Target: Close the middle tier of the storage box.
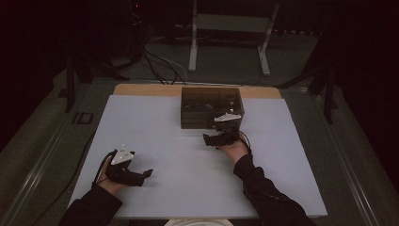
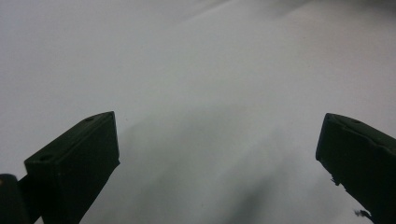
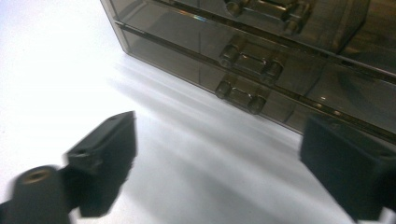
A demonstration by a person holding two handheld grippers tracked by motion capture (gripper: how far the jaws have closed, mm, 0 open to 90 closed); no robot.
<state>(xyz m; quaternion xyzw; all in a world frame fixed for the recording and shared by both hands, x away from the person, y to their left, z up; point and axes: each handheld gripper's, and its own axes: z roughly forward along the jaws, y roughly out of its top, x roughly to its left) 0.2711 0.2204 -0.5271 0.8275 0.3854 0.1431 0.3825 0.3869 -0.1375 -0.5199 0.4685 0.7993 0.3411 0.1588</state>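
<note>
A smoky, see-through drawer box (image 1: 211,107) stands at the back middle of the white board (image 1: 155,117). My right gripper (image 1: 217,139) is just in front of its right half, jaws wide apart and holding nothing. In the right gripper view the box (image 3: 187,32) fills the top, its stacked drawers each carrying a bar handle (image 3: 240,97), and my right gripper (image 3: 219,123) stands open a short way from the lowest one. Near the board's front left, my left gripper (image 1: 143,176) points right. It is also open (image 2: 217,121) over bare white surface.
The board lies on a wooden tabletop (image 1: 141,89) with dark floor around it. Behind the table are a white metal stand (image 1: 230,28) and loose cables (image 1: 160,66). The person's dark sleeves (image 1: 263,193) come in at the bottom.
</note>
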